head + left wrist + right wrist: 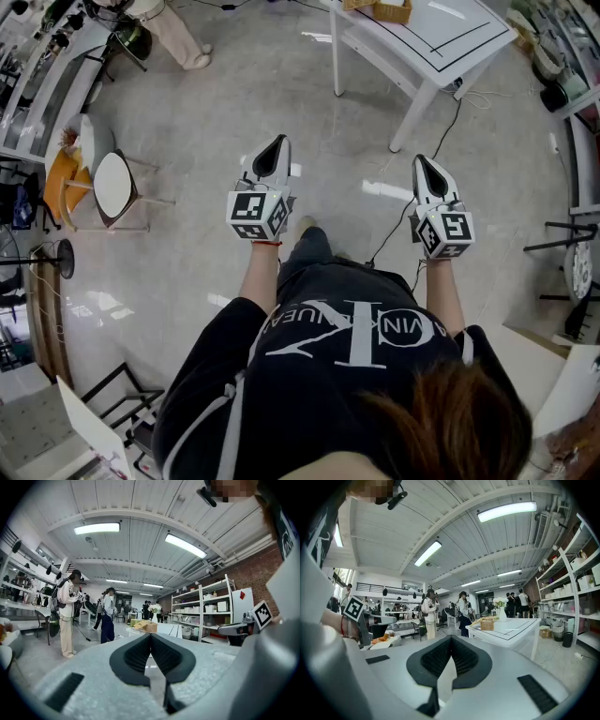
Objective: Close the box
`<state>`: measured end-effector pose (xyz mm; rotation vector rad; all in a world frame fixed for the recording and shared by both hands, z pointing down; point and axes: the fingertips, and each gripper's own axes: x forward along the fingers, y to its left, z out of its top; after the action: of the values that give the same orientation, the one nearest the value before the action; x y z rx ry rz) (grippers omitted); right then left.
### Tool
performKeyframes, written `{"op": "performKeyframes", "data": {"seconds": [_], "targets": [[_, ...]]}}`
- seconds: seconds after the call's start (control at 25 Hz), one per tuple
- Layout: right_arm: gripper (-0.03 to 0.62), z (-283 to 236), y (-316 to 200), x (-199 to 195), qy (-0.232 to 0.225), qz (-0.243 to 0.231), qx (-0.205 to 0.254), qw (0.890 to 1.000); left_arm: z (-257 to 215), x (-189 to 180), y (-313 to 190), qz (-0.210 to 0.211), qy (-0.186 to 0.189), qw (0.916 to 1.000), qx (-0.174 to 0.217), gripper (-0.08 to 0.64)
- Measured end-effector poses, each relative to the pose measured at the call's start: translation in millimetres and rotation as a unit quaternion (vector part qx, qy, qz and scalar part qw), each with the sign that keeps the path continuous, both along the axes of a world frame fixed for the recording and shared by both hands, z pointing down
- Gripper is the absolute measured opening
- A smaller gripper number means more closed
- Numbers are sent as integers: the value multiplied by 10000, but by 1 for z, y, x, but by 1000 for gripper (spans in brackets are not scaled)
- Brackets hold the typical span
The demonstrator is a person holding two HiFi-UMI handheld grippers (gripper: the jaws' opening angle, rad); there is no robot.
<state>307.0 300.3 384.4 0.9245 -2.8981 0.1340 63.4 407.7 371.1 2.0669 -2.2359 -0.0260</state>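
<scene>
Both grippers are held up at waist height over the floor, away from the table. My left gripper (278, 143) (150, 635) is shut, its black pads meeting at the tips with nothing between them. My right gripper (422, 162) (450, 639) is shut and empty too. A brown cardboard box (147, 626) sits on the white table (441, 42) ahead; only its edge (356, 4) shows at the top of the head view. Beside it stands a wicker basket (395, 10) (487, 624). Whether the box's flaps are open cannot be told from here.
The white table (511, 630) stands ahead on thin legs, a black cable (398, 225) trailing from it across the floor. A white-seated chair (114, 184) is at the left. Several people (68, 611) stand further off. Shelves (206, 613) line the right side.
</scene>
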Motion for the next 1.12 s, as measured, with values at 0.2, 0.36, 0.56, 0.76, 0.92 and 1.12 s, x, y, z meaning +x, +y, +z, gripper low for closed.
{"op": "performKeyframes", "data": {"seconds": [0.2, 0.36, 0.56, 0.76, 0.92, 1.12], "targets": [[-2, 1, -1, 1, 2, -9, 14, 10000, 0, -1, 2, -24, -20, 10000, 0, 11], [-2, 3, -5, 1, -24, 17, 58, 10000, 0, -2, 0, -105, -177, 9998, 22, 11], [-2, 1, -3, 6, -16, 30, 121, 9999, -5, 0, 2, -145, -222, 9996, 92, 11], [-2, -1, -6, 12, -58, 82, 120, 9999, -10, 7, -1, -70, -262, 9996, 123, 11], [-2, -3, -7, 7, -98, 20, 119, 9999, -16, 3, 0, -115, -302, 9994, 144, 11], [-2, -2, -17, -6, -105, 5, 180, 9998, -10, -12, -10, -164, -304, 9994, 79, 11]]}}
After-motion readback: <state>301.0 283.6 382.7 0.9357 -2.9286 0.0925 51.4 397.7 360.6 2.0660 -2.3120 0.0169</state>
